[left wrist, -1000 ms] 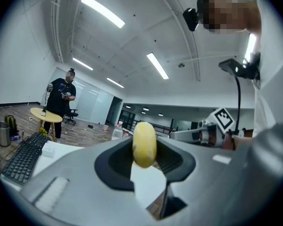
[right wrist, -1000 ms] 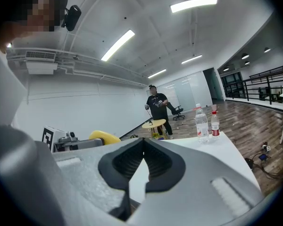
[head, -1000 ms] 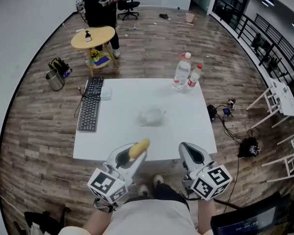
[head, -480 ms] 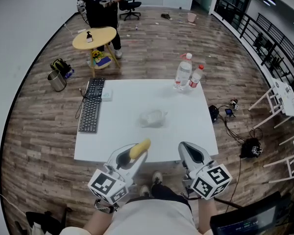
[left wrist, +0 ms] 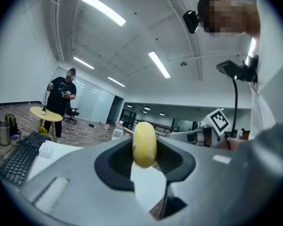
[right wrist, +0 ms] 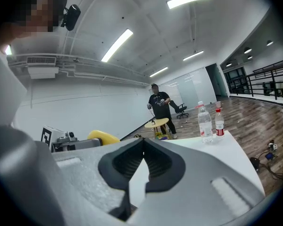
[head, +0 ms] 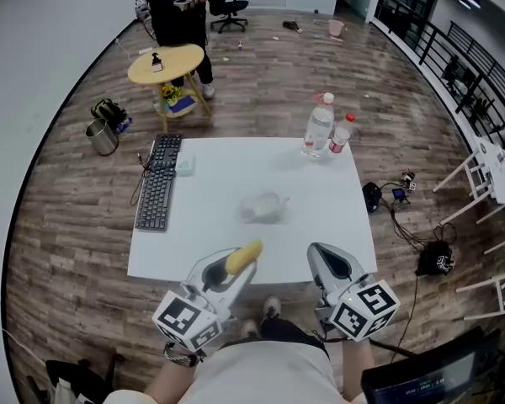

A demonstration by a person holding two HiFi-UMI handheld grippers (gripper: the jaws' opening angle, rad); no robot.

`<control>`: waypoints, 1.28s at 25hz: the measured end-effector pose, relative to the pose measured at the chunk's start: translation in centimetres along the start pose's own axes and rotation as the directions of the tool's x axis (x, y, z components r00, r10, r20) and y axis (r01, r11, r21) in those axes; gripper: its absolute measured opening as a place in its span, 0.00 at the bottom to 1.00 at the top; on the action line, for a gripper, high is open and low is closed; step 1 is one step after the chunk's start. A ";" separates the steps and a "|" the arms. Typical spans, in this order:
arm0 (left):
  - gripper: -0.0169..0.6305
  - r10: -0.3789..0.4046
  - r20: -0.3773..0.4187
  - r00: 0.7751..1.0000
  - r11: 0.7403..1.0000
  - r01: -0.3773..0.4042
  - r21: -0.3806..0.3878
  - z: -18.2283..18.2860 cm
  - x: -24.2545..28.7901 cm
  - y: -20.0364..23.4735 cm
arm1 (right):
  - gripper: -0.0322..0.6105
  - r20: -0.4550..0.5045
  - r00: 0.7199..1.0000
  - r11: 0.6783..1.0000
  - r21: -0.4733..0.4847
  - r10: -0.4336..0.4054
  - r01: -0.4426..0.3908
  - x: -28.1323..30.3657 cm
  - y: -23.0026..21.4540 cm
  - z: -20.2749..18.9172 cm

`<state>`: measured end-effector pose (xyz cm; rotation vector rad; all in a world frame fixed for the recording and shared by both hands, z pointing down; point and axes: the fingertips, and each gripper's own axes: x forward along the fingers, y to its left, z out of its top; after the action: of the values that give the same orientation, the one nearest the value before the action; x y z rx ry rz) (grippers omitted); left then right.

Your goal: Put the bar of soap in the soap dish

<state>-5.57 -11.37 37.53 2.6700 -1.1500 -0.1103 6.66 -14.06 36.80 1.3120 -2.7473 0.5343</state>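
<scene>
While the left gripper clamps the yellow bar of soap over the white table's near edge, the right gripper beside it is closed on nothing. The clear soap dish sits mid-table, its outline hard to make out. Two bottles stand far right, their print too small to read.
</scene>
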 end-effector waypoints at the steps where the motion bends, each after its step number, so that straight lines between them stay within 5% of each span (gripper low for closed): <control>1: 0.23 0.002 0.001 1.000 1.000 -0.002 -0.002 0.0 0.2 0.1 | 0.05 -0.003 1.000 1.000 0.001 0.005 -0.005 0.2 -0.2 0.0; 17: 0.23 -0.010 -0.030 0.999 1.000 0.011 0.010 -0.2 3.8 0.6 | 0.05 0.017 0.989 0.988 0.040 0.149 -0.150 3.6 -3.0 1.3; 32: 0.23 0.021 -0.045 0.999 1.000 -0.021 0.006 -0.3 7.0 1.0 | 0.05 0.003 0.984 0.983 0.046 0.180 -0.180 4.6 -7.1 2.0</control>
<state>-1.44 -17.06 38.19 2.6505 -1.1655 -0.0433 9.35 -22.26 37.85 1.0758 -2.8866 0.6135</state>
